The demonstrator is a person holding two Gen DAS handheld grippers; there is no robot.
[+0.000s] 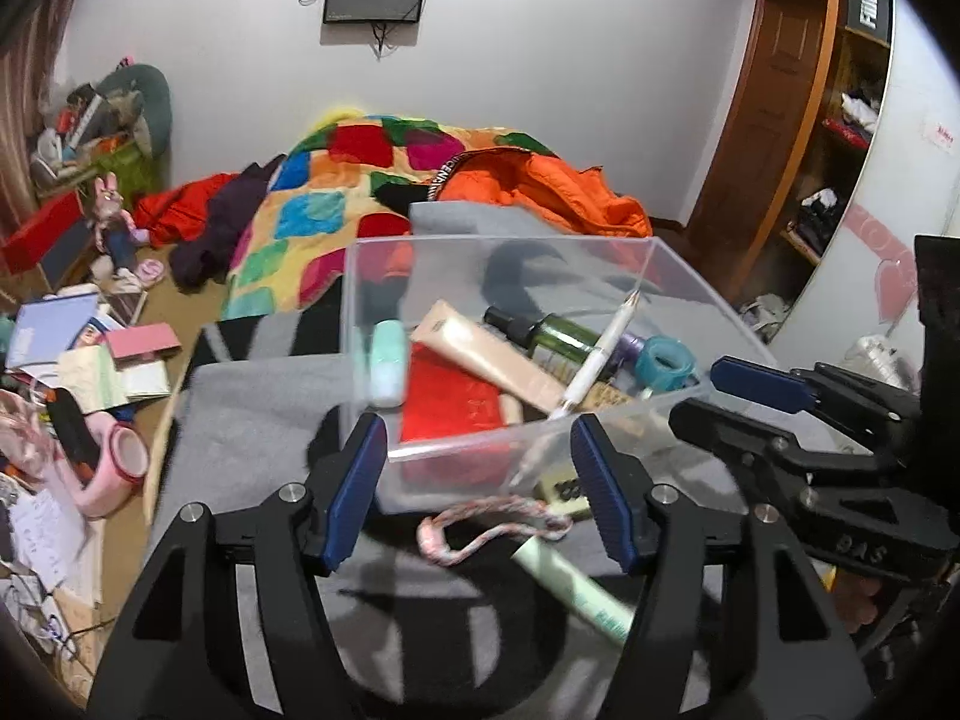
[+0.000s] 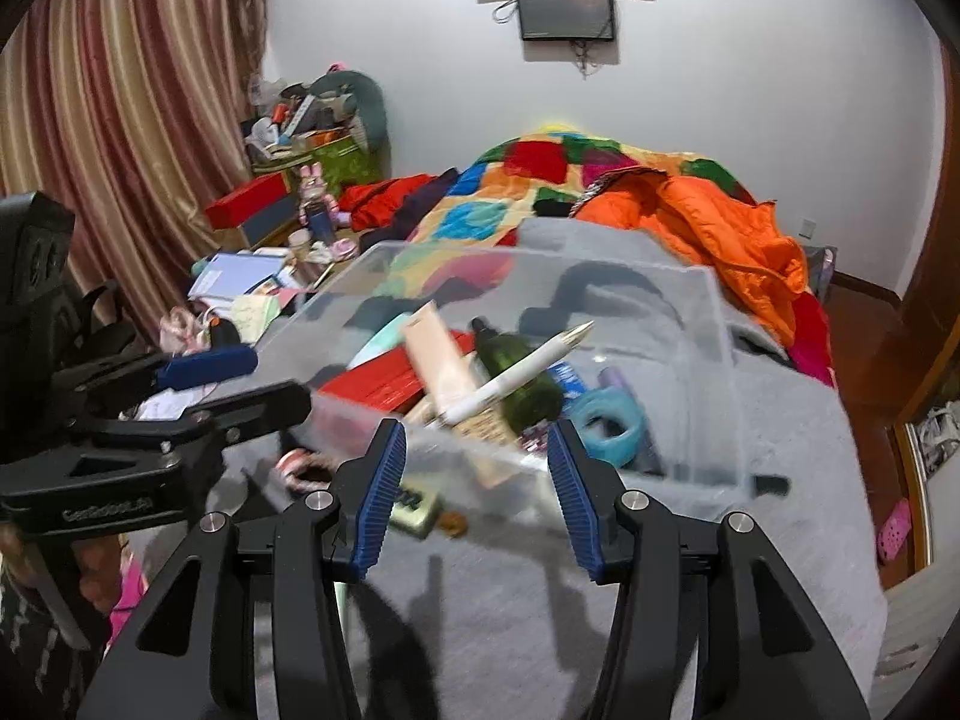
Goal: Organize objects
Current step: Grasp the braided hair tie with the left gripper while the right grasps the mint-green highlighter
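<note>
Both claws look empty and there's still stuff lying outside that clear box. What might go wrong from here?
The white pen leans up over the clear box's rim, so another item dropped in might tip it out. The pink cord lies limp between the open left gripper's fingers and could slip from a pinch. The green tube lies partly under one finger, awkward to grasp.

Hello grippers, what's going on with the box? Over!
Left gripper and right gripper: jaws open, empty. Clear box partly filled. Pink cord, green tube outside.

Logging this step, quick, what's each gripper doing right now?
Left gripper: open, holding nothing.
Right gripper: open, holding nothing.
</note>
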